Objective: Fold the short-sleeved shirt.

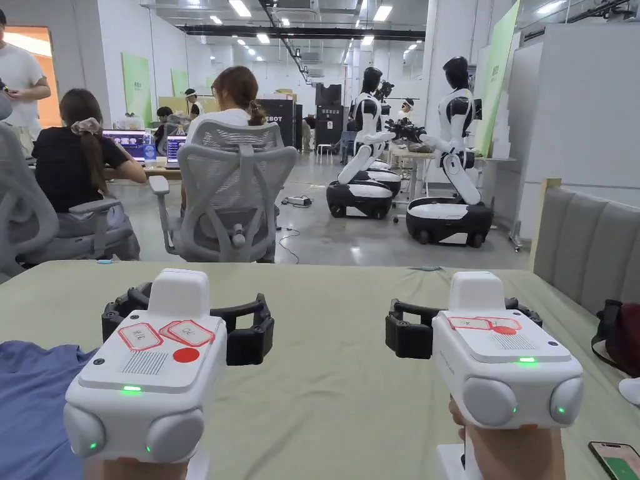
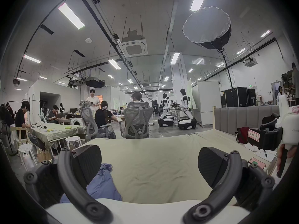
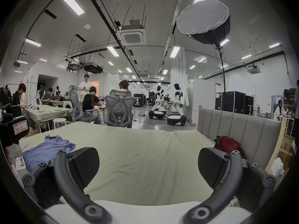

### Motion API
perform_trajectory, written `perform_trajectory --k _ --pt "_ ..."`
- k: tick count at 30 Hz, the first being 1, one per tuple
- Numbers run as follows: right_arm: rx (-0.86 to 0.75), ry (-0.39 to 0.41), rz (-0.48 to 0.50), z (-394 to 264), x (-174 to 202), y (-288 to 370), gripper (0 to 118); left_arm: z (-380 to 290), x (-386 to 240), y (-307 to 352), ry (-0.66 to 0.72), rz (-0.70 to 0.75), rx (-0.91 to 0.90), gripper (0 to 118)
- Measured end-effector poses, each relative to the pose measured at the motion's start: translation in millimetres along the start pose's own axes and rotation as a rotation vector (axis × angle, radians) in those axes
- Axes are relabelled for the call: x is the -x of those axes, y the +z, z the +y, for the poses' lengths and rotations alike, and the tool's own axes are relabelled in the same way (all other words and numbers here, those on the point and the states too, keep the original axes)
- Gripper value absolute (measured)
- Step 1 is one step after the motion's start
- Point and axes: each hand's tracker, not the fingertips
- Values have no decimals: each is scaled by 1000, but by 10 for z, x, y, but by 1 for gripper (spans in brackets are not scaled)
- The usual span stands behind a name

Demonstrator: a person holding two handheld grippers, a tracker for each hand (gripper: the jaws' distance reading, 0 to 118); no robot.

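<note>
A blue short-sleeved shirt [image 1: 28, 400] lies crumpled at the near left of the pale green bed sheet [image 1: 331, 375]. It also appears in the left gripper view as the shirt [image 2: 103, 183] and in the right gripper view as the shirt [image 3: 47, 150]. My left gripper [image 1: 187, 312] hovers just right of the shirt, held level, jaws wide apart and holding nothing. My right gripper [image 1: 462, 319] hovers over bare sheet to the right, open and holding nothing. The left gripper [image 2: 149, 166] and the right gripper [image 3: 148, 164] each show two black pads far apart.
A grey padded headboard [image 1: 587, 244] runs along the right edge, with a dark red bag [image 1: 625, 334] against it. A phone [image 1: 615, 459] lies at the near right. Office chairs [image 1: 234, 187], seated people and white robots [image 1: 453, 156] stand beyond the far edge.
</note>
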Motion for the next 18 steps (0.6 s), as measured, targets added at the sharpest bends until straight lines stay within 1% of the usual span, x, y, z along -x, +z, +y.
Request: perform_trajectory --k 3,8,11,14,16,18 --pt "9 3 10 10 13 -5 118 -9 5 -3 1 7 5 118" --pt "10 -13 -13 18 29 -15 118 -32 4 -14 -1 30 12 118" --pt "9 22 -29 6 57 -21 118 -41 5 -16 -5 30 18 118" --pt "35 21 -94 -11 96 -60 118 -47 -1 -18 -2 30 18 118" --pt "30 23 -90 -41 103 -76 118 -49 -5 -18 -2 28 19 118" --pt "27 49 -101 -60 122 -81 118 -53 -11 -17 -8 26 19 118"
